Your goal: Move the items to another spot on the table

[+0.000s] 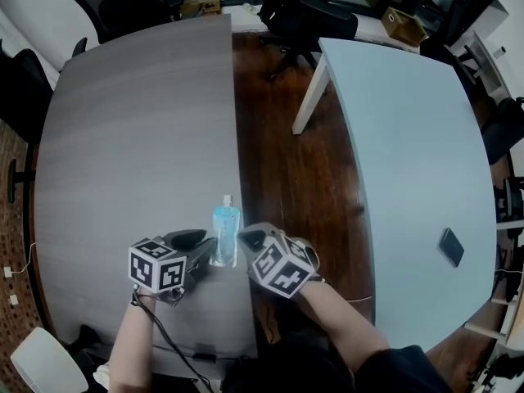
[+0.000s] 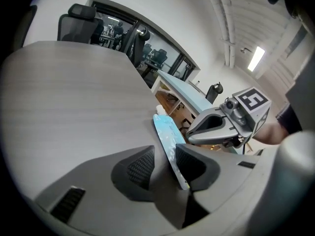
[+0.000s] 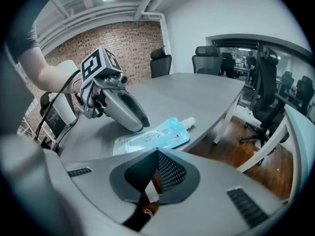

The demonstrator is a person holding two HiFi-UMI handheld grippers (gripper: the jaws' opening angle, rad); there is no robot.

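Note:
A light-blue spouted pouch (image 1: 225,236) lies flat on the grey table (image 1: 139,137), close to its right edge, with the white cap pointing away from me. My left gripper (image 1: 196,244) stands open at the pouch's near left end. In the left gripper view the pouch (image 2: 167,136) runs between the open jaws (image 2: 165,166) and leans against the right-hand pad. My right gripper (image 1: 248,237) hangs shut just right of the pouch, past the table's edge. In the right gripper view its jaws (image 3: 157,173) are closed on nothing, with the pouch (image 3: 157,136) and the left gripper (image 3: 133,122) ahead.
A gap of dark wood floor (image 1: 286,178) separates the grey table from a pale blue table (image 1: 401,162), which carries a small black flat device (image 1: 451,246). Office chairs (image 1: 307,15) and a cardboard box (image 1: 403,24) stand at the back. A white chair (image 1: 45,363) is at my lower left.

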